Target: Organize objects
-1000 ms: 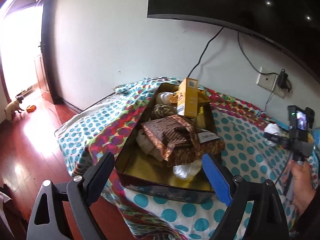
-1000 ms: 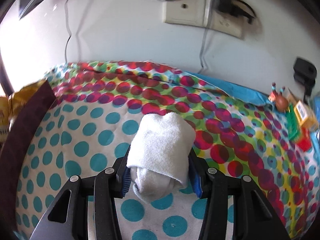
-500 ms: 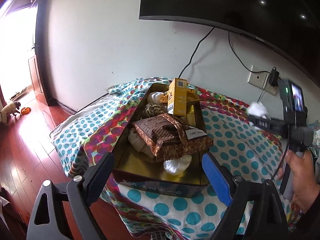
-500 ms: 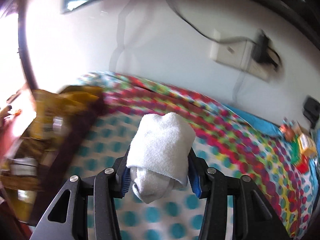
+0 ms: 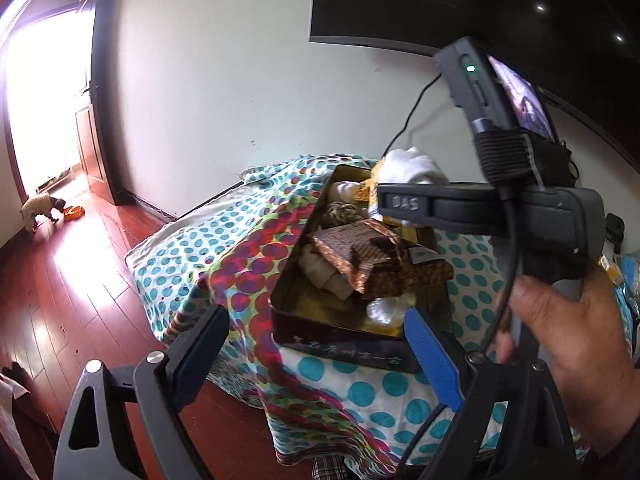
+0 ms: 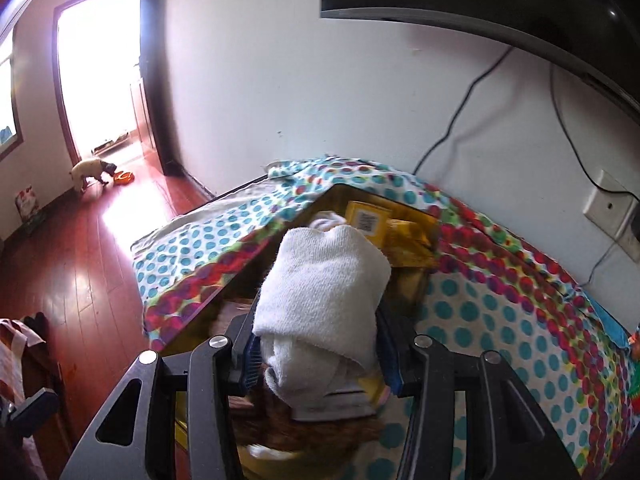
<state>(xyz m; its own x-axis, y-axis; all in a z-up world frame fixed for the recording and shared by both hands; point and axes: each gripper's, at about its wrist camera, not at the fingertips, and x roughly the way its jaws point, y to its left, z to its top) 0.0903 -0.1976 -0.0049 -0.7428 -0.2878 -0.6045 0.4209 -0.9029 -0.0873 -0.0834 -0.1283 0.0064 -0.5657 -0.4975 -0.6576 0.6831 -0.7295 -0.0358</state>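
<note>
My right gripper (image 6: 320, 356) is shut on a rolled white sock (image 6: 324, 296) and holds it in the air above the open metal tin (image 6: 236, 276). In the left wrist view the sock (image 5: 412, 166) shows above the right gripper's body, over the tin's far end. The tin (image 5: 344, 344) sits on the polka-dot cloth and holds a brown wafer packet (image 5: 360, 252), a yellow box (image 6: 366, 216), rolled socks and a clear bag. My left gripper (image 5: 320, 356) is open and empty, near the tin's front edge.
The polka-dot cloth (image 5: 240, 240) covers a low table against the white wall. A dark screen (image 5: 480, 4) hangs above, with cables and a wall socket (image 6: 608, 208). Red wooden floor (image 5: 60, 300) lies to the left, where a small dog (image 5: 40, 206) stands by an orange bowl.
My right gripper has carried the sock up off the cloth and leftward to above the tin. My left gripper has drawn back a little and stays open.
</note>
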